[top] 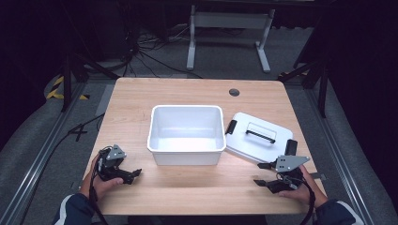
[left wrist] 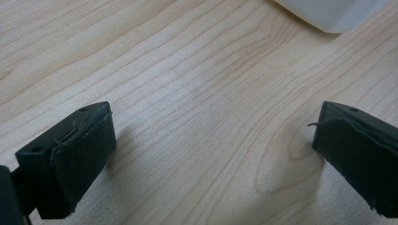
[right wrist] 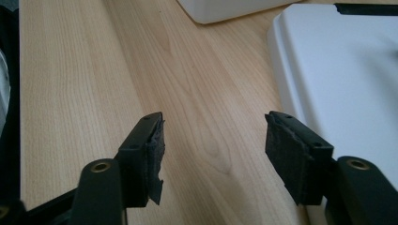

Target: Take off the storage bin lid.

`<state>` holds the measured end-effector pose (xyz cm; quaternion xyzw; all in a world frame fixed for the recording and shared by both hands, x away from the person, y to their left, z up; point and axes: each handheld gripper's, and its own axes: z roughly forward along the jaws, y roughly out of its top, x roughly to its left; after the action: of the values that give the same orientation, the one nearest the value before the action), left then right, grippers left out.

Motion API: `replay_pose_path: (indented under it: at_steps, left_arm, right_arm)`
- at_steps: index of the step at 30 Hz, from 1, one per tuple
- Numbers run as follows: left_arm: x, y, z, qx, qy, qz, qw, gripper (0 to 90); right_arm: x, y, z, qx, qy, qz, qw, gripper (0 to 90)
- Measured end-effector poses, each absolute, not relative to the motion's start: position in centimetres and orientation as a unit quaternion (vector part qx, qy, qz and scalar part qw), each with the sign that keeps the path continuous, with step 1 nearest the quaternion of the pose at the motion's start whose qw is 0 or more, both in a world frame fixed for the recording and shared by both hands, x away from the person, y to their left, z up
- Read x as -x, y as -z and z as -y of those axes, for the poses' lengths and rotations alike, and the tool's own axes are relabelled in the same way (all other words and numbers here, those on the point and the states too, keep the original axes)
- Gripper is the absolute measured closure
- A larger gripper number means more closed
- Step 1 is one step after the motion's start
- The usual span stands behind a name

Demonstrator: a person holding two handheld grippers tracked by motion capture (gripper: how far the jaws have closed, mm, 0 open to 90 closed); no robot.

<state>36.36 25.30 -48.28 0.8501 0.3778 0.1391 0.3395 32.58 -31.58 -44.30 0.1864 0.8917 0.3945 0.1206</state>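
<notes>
Wooden table (top: 197,187), white bin (top: 186,135), lid (top: 258,137)

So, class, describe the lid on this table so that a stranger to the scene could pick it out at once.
Start at the wooden table and find the open white tub at its centre. Just to the tub's right lies the lid, flat on the wood and turned at a slant, not on the tub. Unlike the deep, plain tub, it is a shallow white slab with a black handle on top and black clips at its ends.

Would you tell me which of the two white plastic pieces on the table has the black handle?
It is the flat lid, lying right of the open bin near the right gripper; a black handle and black end clips mark it, while the bin is plain white.
</notes>
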Motion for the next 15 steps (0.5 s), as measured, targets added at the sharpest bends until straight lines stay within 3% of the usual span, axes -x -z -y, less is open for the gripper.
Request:
replay_pose_path:
  at_steps: [15]
  left_arm:
    - [-36.5, 48.3, -25.3, -0.850, -0.141, -0.374, 0.343, 0.2]
  right_arm:
    - [-32.5, 46.7, 31.8, -0.225, -0.370, -0.893, 0.125, 20.8]
